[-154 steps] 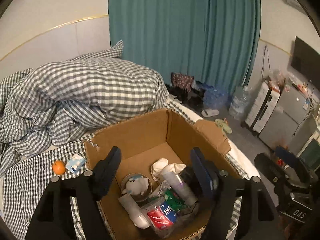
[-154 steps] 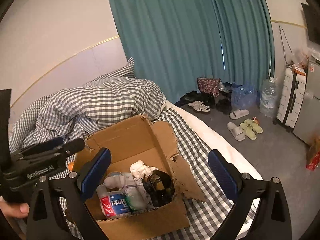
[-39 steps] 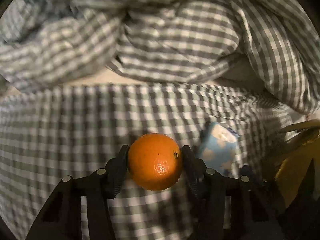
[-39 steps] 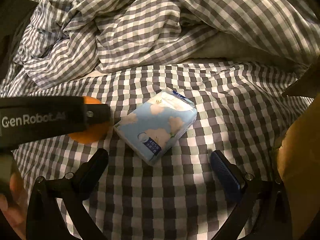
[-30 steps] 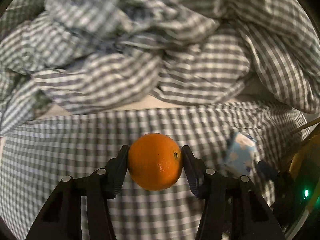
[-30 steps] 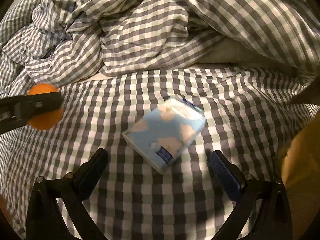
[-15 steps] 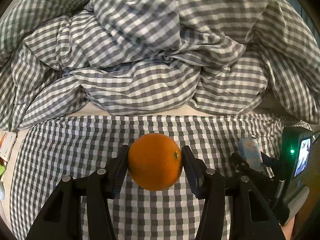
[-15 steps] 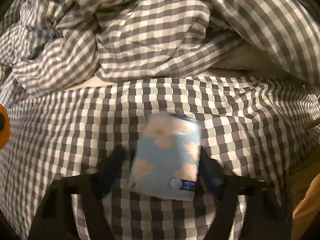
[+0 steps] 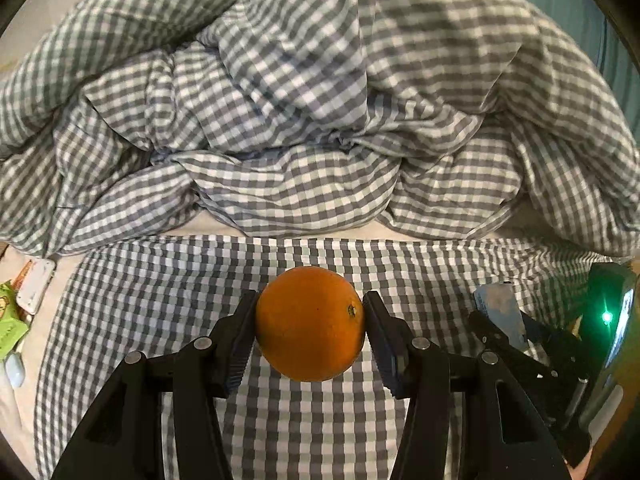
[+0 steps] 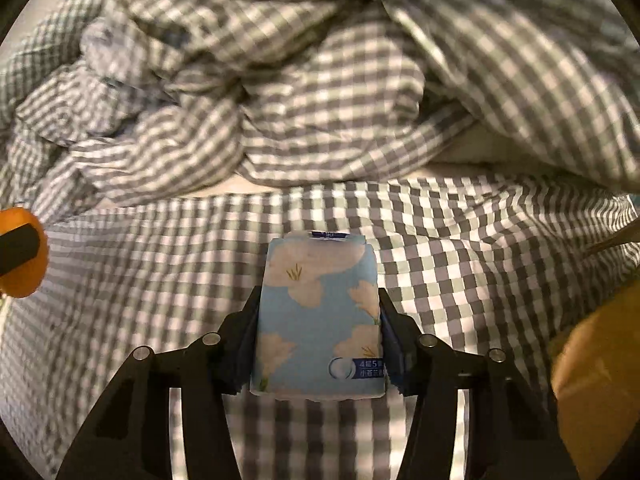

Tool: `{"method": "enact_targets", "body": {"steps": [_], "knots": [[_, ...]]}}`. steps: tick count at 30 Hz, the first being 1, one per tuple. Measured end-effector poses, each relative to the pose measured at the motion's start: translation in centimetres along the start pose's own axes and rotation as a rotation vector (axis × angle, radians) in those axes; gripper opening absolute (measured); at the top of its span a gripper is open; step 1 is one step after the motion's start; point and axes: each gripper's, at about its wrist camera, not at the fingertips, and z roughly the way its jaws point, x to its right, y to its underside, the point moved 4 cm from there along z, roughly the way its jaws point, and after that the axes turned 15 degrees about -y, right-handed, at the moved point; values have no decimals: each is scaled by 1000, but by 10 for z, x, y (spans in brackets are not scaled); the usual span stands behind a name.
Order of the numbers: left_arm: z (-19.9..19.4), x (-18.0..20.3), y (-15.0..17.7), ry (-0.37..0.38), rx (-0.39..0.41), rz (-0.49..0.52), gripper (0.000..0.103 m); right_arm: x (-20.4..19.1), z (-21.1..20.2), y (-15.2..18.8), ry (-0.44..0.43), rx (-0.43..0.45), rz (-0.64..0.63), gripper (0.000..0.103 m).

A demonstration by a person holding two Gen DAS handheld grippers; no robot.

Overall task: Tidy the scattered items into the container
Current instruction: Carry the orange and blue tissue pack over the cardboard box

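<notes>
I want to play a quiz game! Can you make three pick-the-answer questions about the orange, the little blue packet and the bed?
1. Where is the orange?
A. Between the left gripper's fingers
B. Under the blanket
C. Lying on the sheet

2. What colours are the tissue packet?
A. Red with stripes
B. Light blue with white flowers
C. Plain green

3. What is the right gripper doing?
A. Open and empty
B. Holding a shoe
C. Shut on the tissue packet

Answers: 1 A, the left gripper has a pad pressed on each side of the orange. 2 B, its wrapper shows white flowers on blue. 3 C, its jaws have just closed and press on both sides of the packet, above the checked sheet.
</notes>
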Motion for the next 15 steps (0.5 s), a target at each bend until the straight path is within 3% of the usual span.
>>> {"method": "enact_targets", "body": {"steps": [5, 9, 15], "knots": [[-43, -14, -1, -13, 41, -14, 53, -27, -49, 9, -66, 71, 5, 52], [-86, -23, 2, -21, 61, -44, 53, -49, -113, 19, -122, 147, 11, 52], [-158, -18, 11, 5, 120, -64, 54, -58, -207, 13, -138, 256, -39, 52]]}}
